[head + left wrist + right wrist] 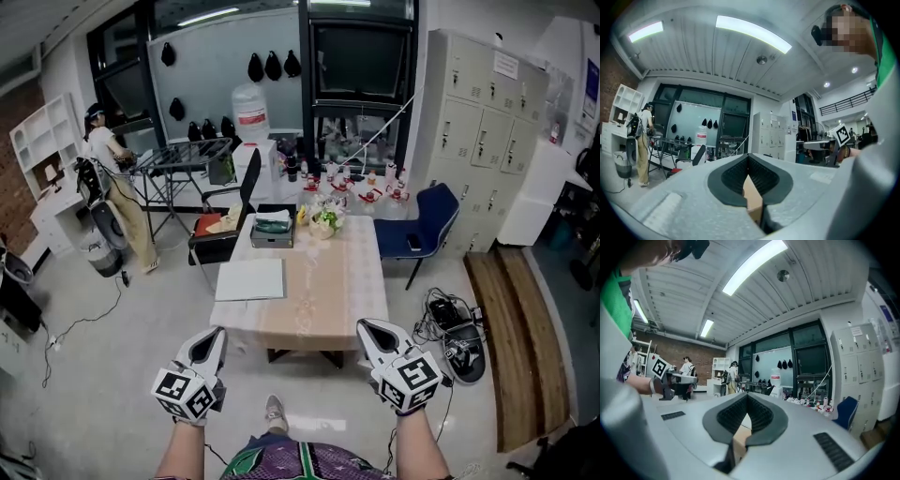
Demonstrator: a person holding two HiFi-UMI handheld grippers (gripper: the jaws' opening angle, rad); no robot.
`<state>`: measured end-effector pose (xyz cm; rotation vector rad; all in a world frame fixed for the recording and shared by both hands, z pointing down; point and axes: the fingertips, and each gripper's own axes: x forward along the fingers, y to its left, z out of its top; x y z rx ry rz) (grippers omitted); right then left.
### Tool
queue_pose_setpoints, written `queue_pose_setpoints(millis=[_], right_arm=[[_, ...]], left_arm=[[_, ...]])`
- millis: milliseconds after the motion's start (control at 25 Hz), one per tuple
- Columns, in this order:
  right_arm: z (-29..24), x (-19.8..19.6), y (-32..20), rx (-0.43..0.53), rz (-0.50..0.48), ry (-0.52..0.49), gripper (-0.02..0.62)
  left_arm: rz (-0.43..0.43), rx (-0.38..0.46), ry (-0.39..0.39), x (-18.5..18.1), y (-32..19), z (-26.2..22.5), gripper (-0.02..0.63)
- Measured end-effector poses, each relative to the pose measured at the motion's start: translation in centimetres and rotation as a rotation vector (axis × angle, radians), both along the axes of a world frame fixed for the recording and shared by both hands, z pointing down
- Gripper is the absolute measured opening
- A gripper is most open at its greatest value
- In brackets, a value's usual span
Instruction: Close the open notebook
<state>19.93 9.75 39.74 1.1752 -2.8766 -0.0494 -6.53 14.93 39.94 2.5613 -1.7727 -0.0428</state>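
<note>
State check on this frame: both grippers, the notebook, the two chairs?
left gripper: shut, empty, short of the table.
right gripper: shut, empty, short of the table.
notebook: flat on the table's left side, untouched; open or closed unclear from the head view.
blue chair: nobody sitting on it.
black chair: things on its seat.

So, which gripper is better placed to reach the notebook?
Left, probably: the notebook lies on the table's left part, nearer the left gripper than the right gripper. Both are shut.
</note>
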Motion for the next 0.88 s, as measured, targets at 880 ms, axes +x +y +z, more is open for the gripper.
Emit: queue_pose_setpoints(millis=[880], right_arm=[[-2.6, -10.9, -19.5, -0.032, 0.124, -0.108, -0.002]], left_arm=[[-0.011, 0.049, 0.005, -11.5, -18.2, -1.4, 0.015]])
